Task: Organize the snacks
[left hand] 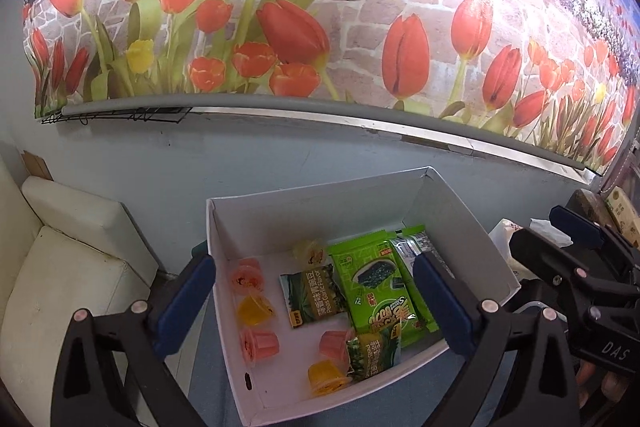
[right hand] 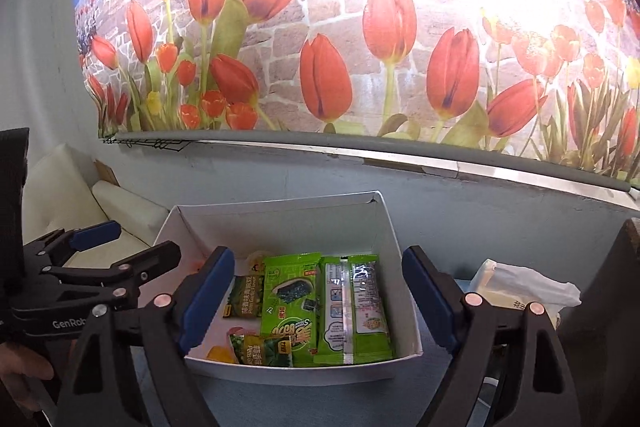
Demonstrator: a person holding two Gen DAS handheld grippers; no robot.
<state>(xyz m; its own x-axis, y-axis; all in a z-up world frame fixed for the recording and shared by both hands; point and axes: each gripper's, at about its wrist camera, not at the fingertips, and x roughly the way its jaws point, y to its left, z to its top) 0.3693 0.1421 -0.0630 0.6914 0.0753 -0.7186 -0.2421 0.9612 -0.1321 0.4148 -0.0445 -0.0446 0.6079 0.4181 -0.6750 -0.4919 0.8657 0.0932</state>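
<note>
Tissue pack [right hand: 520, 291] beside box [right hand: 280, 215] (rt side).

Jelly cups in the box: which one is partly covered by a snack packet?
The yellow jelly cup at the box's near edge; a pea packet overlaps it. The other yellow cup lies uncovered.

A: Box [left hand: 224, 227] on the table, wall behind at 12. Both grippers hang over its near rim, left gripper [left hand: 316, 303] at 9 of right gripper [right hand: 318, 301].
B: Inside?
A: Jelly cups [left hand: 256, 311] at 9. Pea packets [left hand: 312, 295] centre and 6. Seaweed packs [left hand: 376, 291] at 3, side by side.
B: Outside?
A: Sofa [left hand: 68, 267] at 9, tissue bag [right hand: 524, 287] at 3.
</note>
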